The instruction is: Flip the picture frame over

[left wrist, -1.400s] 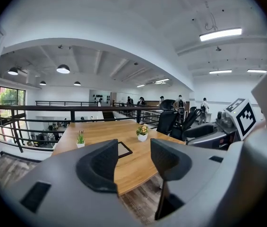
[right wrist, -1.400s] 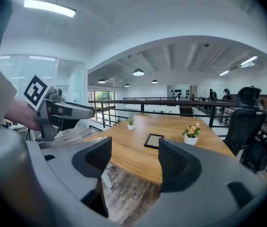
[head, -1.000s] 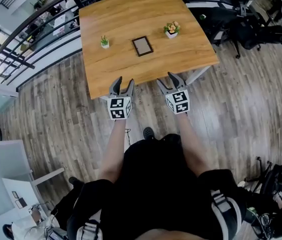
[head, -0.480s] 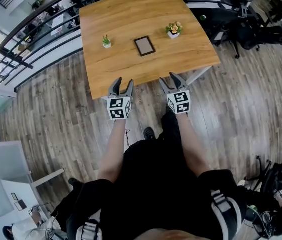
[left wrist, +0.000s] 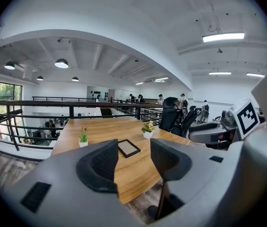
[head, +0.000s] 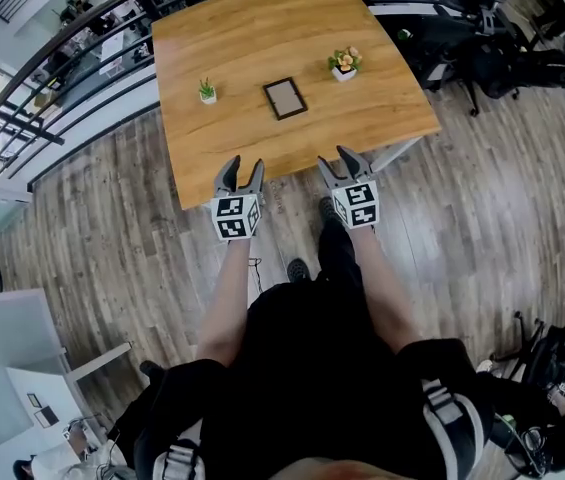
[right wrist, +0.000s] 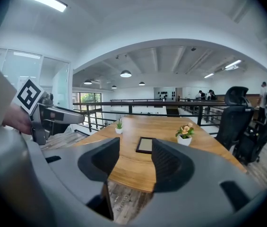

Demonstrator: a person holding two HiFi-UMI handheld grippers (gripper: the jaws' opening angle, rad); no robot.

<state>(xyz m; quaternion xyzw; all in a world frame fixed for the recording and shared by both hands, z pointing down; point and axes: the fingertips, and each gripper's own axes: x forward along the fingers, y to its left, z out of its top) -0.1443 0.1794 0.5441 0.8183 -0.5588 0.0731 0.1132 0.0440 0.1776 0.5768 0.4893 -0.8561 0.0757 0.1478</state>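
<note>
A small dark picture frame lies flat in the middle of the wooden table, its pale panel facing up. It also shows in the left gripper view, frame, and in the right gripper view, frame. My left gripper and right gripper hover side by side at the table's near edge, well short of the frame. The left gripper is open and empty. The right gripper is open with its jaws closing, and nothing sits between them.
A small green plant stands left of the frame and a flower pot stands to its right. Black office chairs crowd the right side. A dark railing runs past the table's left. Plank floor lies under me.
The person has stepped one foot forward toward the table. Both grippers have crept slightly nearer the table's near edge, still side by side.
</note>
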